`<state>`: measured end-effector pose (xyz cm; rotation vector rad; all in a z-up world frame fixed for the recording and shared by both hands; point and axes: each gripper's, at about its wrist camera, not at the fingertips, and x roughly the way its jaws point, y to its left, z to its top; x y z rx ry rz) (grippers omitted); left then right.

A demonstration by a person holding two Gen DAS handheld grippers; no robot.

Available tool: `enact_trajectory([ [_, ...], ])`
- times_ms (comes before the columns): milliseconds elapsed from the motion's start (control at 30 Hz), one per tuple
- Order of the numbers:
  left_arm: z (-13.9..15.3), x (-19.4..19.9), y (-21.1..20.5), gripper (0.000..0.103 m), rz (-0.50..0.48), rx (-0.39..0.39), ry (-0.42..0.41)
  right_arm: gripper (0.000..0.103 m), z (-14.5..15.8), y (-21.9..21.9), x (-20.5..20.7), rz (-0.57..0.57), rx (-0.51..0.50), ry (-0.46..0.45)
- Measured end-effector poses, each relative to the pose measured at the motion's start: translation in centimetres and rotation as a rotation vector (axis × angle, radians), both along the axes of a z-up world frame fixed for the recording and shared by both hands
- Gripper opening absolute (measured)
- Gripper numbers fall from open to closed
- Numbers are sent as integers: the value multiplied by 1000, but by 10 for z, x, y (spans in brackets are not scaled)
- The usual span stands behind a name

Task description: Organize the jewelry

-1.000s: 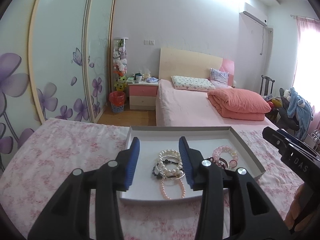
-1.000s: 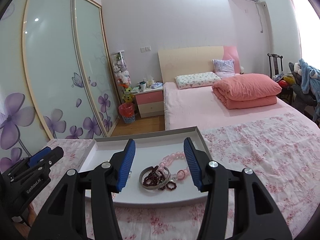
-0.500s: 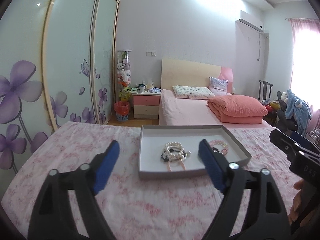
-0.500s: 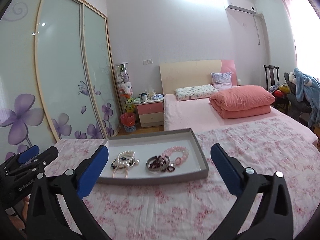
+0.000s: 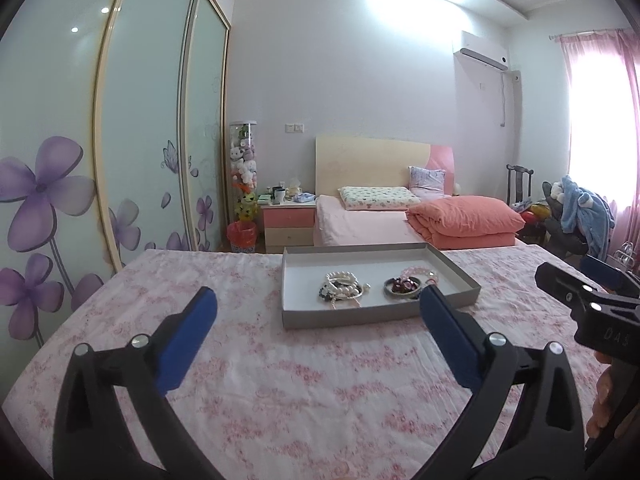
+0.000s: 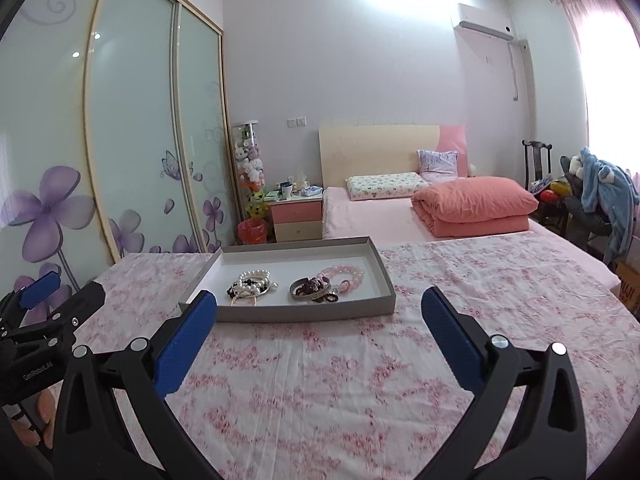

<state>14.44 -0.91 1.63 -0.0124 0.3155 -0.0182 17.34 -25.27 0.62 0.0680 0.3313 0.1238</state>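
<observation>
A shallow grey tray (image 5: 380, 316) (image 6: 304, 314) sits on the pink floral cloth. Inside it lie a heap of pearl bracelets (image 5: 342, 286) (image 6: 250, 282), a silver bangle with dark red beads (image 5: 400, 286) (image 6: 310, 290) and a pink bead bracelet (image 5: 420, 272) (image 6: 346, 276). My left gripper (image 5: 318, 292) hovers short of the tray's near wall, jaws opening wide, nothing between them. My right gripper (image 6: 318, 294) stands open and empty, equally back from the tray. Each gripper shows at the edge of the other's view.
The floral cloth (image 6: 360, 380) covers the surface around the tray. Beyond it are a pink bed (image 5: 368, 224) with a folded orange quilt (image 5: 464, 220), a nightstand (image 5: 288, 220), flowered sliding wardrobe doors (image 5: 140, 140) at left, and a chair with clothes (image 5: 576, 216) at right.
Both grippers have pulled back from over the tray and their jaws have spread wide. The bracelets that lay between the fingers now rest in the tray, well ahead of them.
</observation>
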Motion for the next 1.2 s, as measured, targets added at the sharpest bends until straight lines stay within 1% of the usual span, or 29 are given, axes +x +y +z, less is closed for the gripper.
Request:
enact_trajectory([
  [200,-3,-12,5,99,20,-20,-24,101,-4,4,-14,-7,-26,-5],
  [400,-7,-24,3,99,37,16,-51,101,-12,5,-24,-15,-19,0],
  [633,-14,-38,2,99,31,23,-52,101,-16,7,-37,-7,-15,-15],
  [967,-14,-54,8,99,37,8,-88,101,-24,-4,-46,-25,29,-24],
  [1200,-16,-60,11,99,40,-6,-100,101,-25,-5,-49,-31,32,-40],
])
